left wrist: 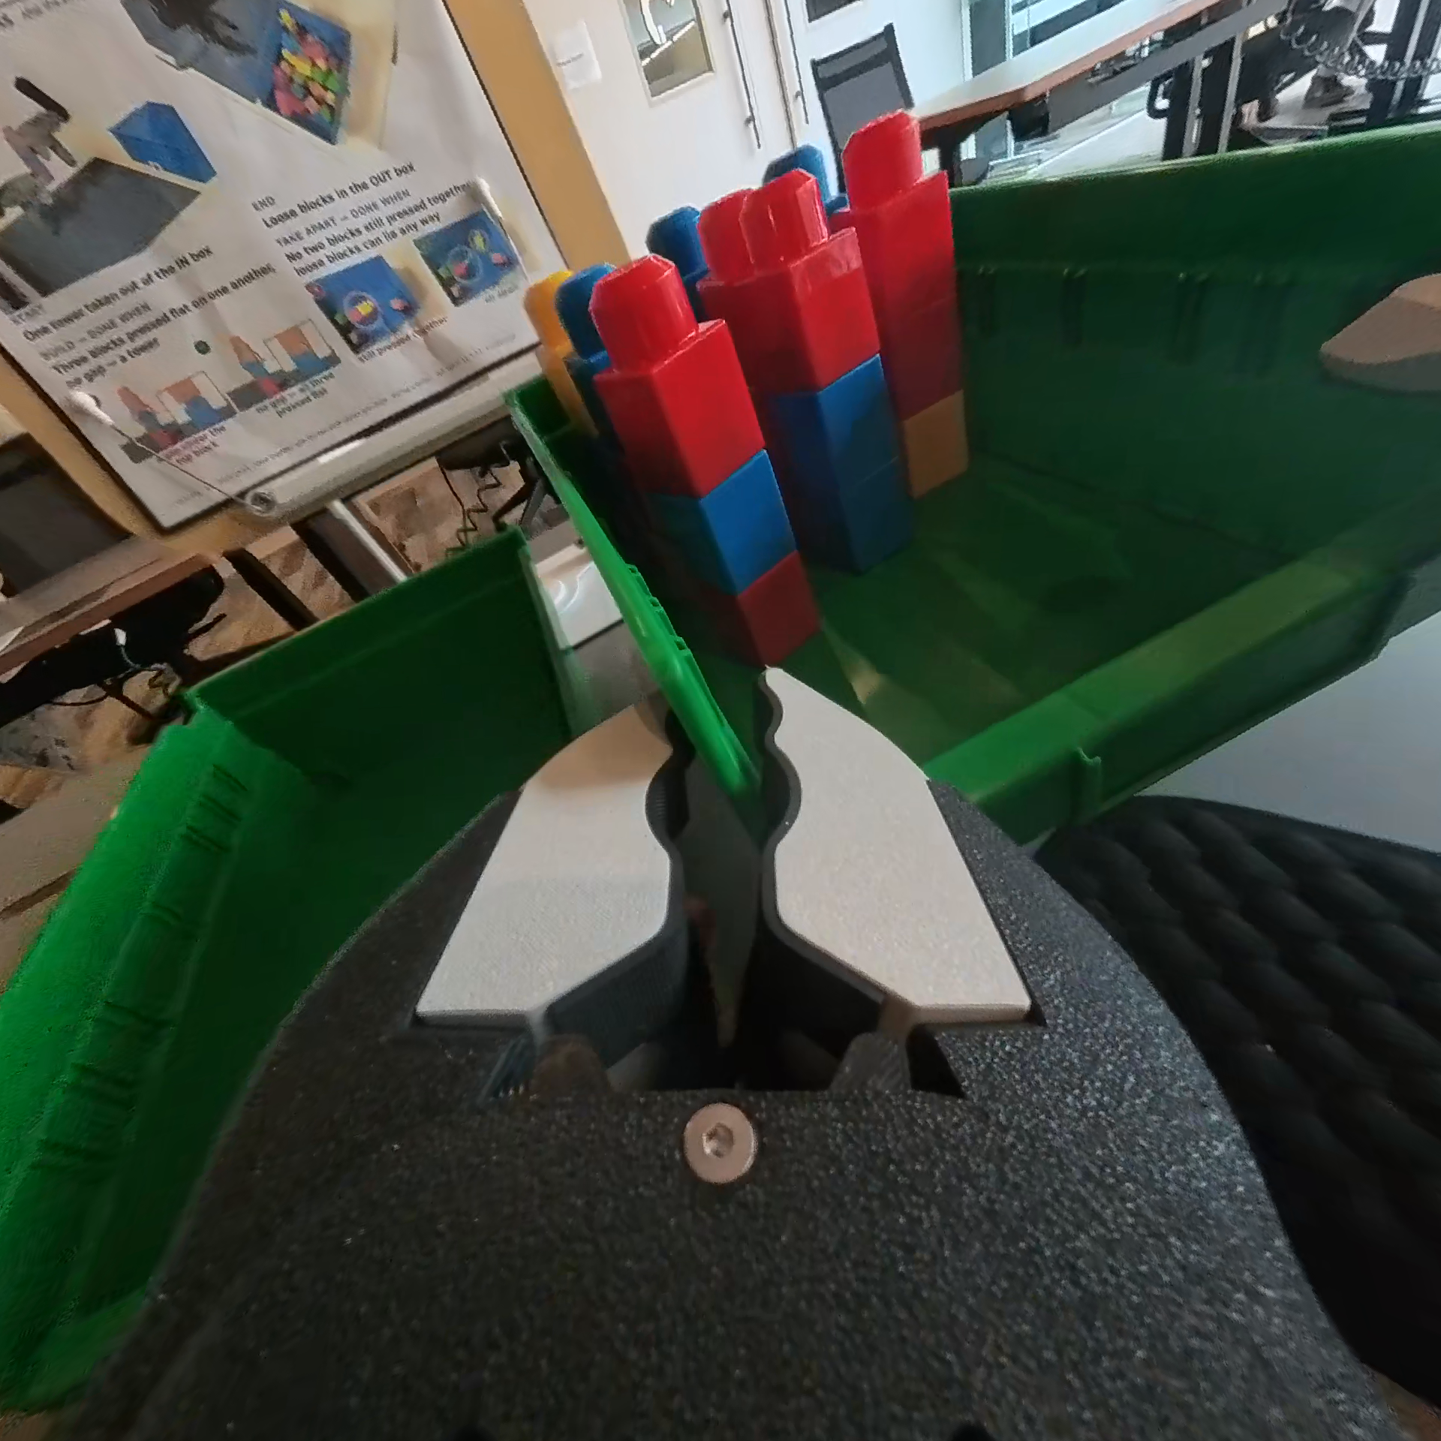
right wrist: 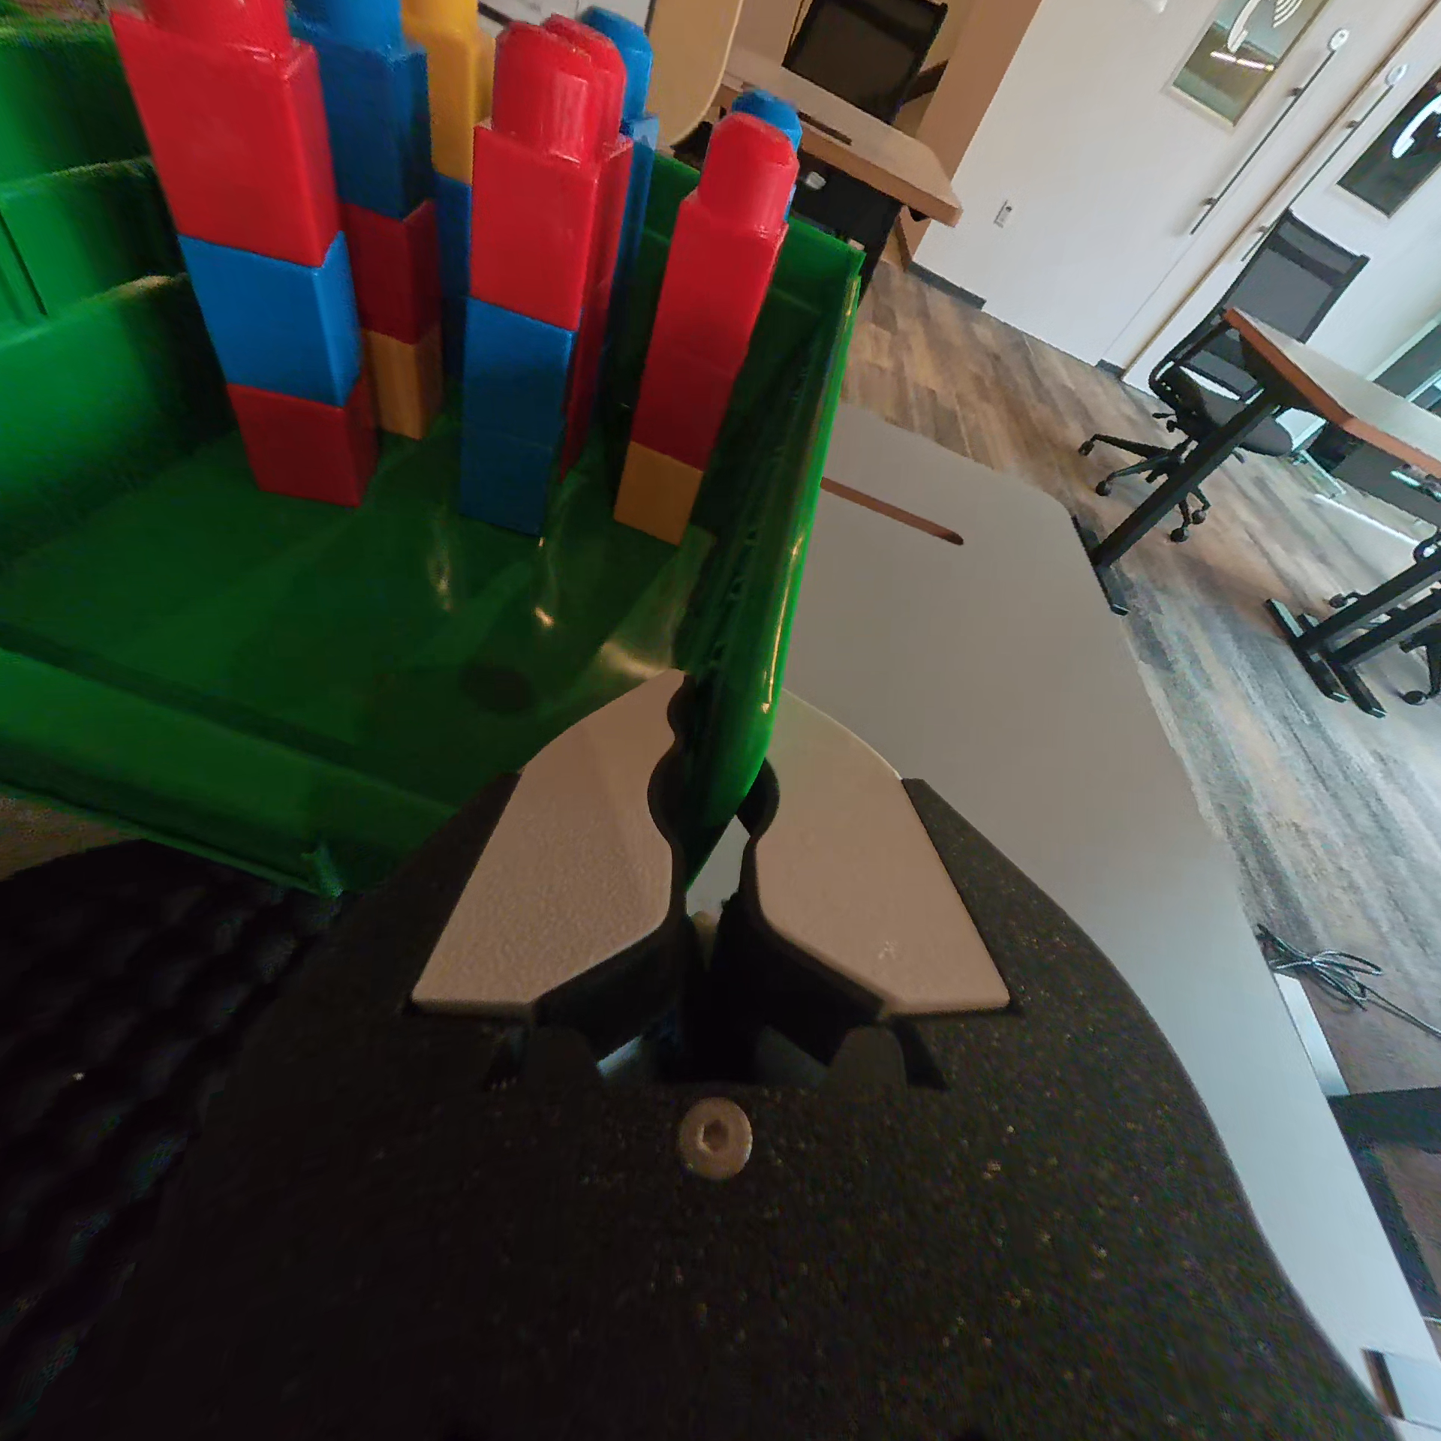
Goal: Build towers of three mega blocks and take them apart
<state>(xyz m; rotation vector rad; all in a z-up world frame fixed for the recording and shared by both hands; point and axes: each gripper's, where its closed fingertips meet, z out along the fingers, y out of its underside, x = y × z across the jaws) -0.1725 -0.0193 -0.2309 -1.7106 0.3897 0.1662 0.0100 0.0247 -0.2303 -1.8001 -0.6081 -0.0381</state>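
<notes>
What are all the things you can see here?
Green bin: one, holds the towers, gripped on two side walls.
Second green bin: one, left of the first.
Block towers: several, red, blue and yellow, upright inside the first bin.
Poster: one, white, behind the bins.
Table: one, grey, beside the bin.
Office chairs: black, by far desks.
Left gripper: shut on the bin's left wall.
Right gripper: shut on the bin's right wall.
</notes>
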